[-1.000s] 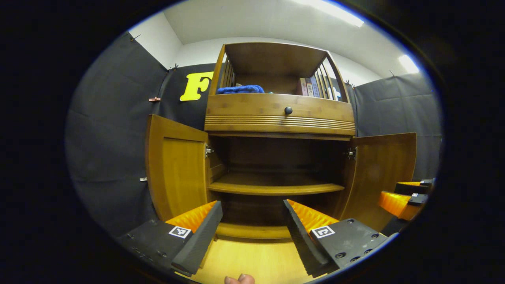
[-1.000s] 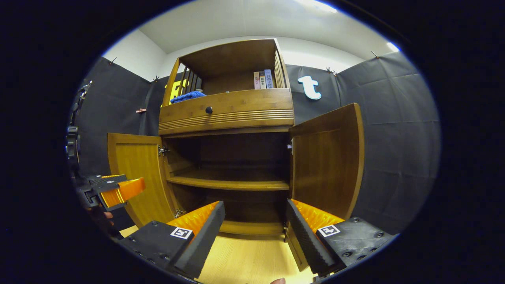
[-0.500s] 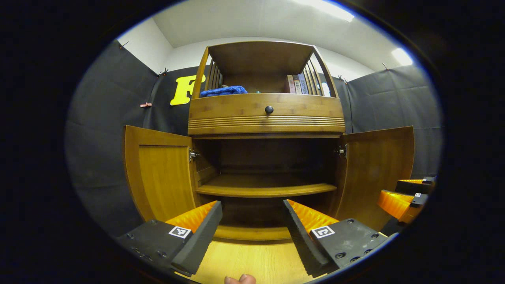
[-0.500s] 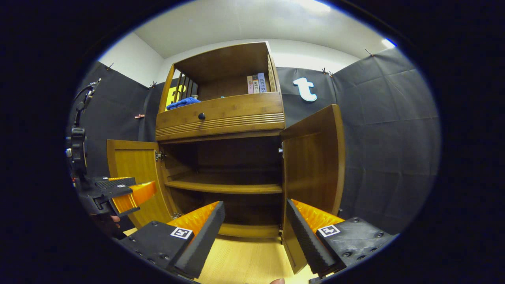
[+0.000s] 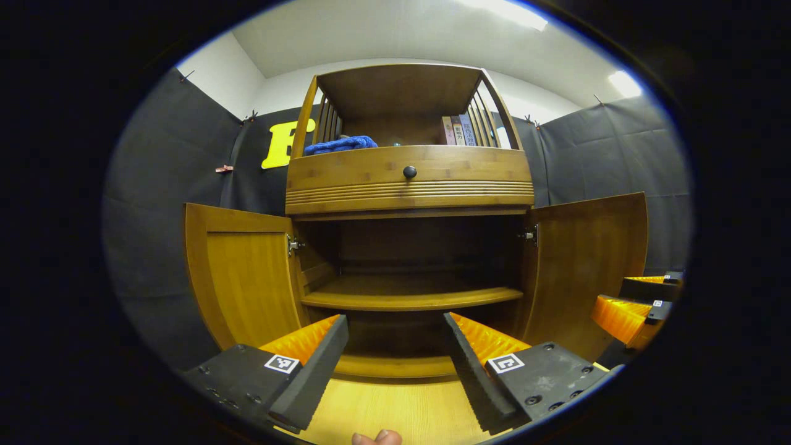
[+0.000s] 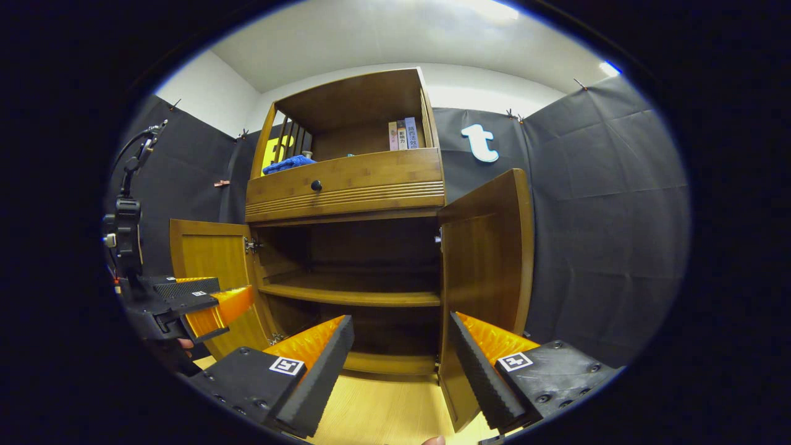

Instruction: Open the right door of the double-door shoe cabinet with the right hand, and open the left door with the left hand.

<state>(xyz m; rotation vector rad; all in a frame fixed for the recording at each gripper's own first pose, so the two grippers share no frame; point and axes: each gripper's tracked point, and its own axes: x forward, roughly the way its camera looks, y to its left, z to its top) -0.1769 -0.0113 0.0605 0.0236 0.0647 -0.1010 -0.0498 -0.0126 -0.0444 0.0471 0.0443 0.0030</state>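
**Both cabinet doors stood open, both grippers free in front**

The shoe cabinet (image 5: 408, 247) stood on a pale wood-grain floor (image 5: 395, 414) against black cloth walls (image 5: 160, 185), with a white ceiling above it. It served as the landmark for everything else.

On the cabinet's left side, the left door (image 5: 238, 278) was swung fully outward, its inner panel facing forward and its hinge (image 5: 293, 245) showing at the frame. In the right gripper view the same door (image 6: 210, 272) stood behind the left gripper (image 6: 204, 303), which floated just before it, apart from it, with a hand partly seen beneath.

Across the cabinet's middle, a drawer (image 5: 408, 182) with a dark round knob (image 5: 409, 172) sat above the open compartment. On the upper shelf lay a blue cloth (image 5: 338, 144) at the left and a few upright books (image 5: 457, 130) at the right. Inside the compartment a single wooden shelf (image 5: 411, 298) ran across, bare.

On the cabinet's right side, the right door (image 5: 587, 266) was swung outward; in the right gripper view it (image 6: 488, 266) appeared nearly edge-on, close to that gripper's right finger.

The left gripper (image 5: 395, 355) had its jaws spread wide, holding nothing, before the open compartment. The right gripper (image 6: 398, 361) was likewise spread wide and held nothing; it also appeared at the far right of the left gripper view (image 5: 636, 306), just beside the right door's outer edge.
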